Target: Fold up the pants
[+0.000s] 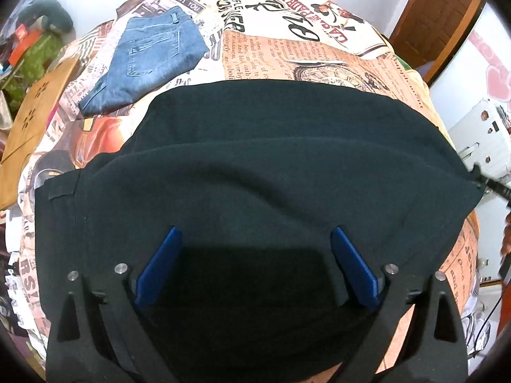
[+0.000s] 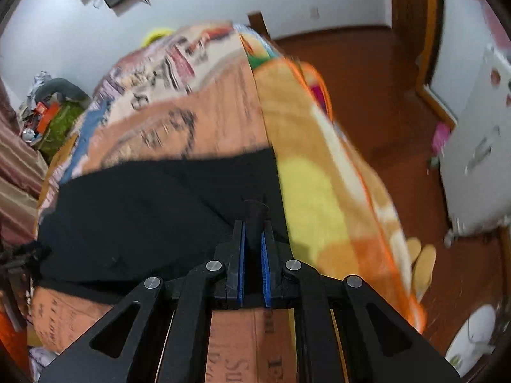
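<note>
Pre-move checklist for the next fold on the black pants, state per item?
1. Left tongs released: ok, blue pads apart, nothing pinched.
2. Right tongs gripping: ok, shut on a bunch of the black pants.
3. Pants lying on the bed cover: ok, top layer folded over, a few soft ridges.
4. Folded jeans out of the way: ok, apart from the pants.
5. Edges aligned: cannot tell, right view blurred.
</note>
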{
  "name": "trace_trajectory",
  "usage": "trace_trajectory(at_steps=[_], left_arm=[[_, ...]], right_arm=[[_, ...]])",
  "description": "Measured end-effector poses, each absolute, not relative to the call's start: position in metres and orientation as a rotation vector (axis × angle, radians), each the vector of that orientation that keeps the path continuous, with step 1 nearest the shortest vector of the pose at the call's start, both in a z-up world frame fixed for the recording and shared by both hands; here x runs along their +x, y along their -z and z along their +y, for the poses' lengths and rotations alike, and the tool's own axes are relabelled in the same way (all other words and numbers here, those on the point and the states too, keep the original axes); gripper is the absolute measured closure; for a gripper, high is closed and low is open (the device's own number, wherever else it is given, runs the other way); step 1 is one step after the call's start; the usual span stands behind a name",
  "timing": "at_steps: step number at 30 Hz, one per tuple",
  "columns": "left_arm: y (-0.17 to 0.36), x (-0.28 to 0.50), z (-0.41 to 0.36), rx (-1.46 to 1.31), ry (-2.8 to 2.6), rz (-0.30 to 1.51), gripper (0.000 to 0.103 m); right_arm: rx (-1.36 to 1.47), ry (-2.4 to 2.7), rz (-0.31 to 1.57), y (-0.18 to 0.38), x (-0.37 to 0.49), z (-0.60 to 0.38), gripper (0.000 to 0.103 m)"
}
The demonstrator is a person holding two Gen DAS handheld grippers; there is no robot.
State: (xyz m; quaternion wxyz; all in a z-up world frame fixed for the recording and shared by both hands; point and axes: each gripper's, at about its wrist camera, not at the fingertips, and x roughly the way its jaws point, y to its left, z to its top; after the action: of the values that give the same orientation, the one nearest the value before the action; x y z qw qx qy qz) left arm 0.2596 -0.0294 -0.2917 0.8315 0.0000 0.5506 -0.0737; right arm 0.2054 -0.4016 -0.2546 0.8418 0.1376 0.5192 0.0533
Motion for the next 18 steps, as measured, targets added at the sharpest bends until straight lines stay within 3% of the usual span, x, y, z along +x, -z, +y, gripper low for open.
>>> trace_trajectory(at_steps=[7, 10, 14, 18], left_arm=[[0.292, 0.259, -0.027, -0.012, 0.161, 1.164, 0.005], [0.287, 0.259, -0.023, -0.005, 0.159, 1.157, 0.005], [0.270, 0.255, -0.001, -0.016, 0.113, 1.092, 0.005], [0.253, 0.252, 0.039, -0.063, 0.041, 1.035, 0.005]], right_arm=[[0.236, -0.087, 1.173, 0.277, 0.191, -0.392, 0.090], [0.175, -0.053, 1.167, 0.267, 0.192, -0.390, 0.083], [0.099, -0.044, 1.084, 0.233, 0.195, -0.379, 0.063], [0.047, -0.102, 1.009, 0.201, 0.209, -0.350, 0.062]])
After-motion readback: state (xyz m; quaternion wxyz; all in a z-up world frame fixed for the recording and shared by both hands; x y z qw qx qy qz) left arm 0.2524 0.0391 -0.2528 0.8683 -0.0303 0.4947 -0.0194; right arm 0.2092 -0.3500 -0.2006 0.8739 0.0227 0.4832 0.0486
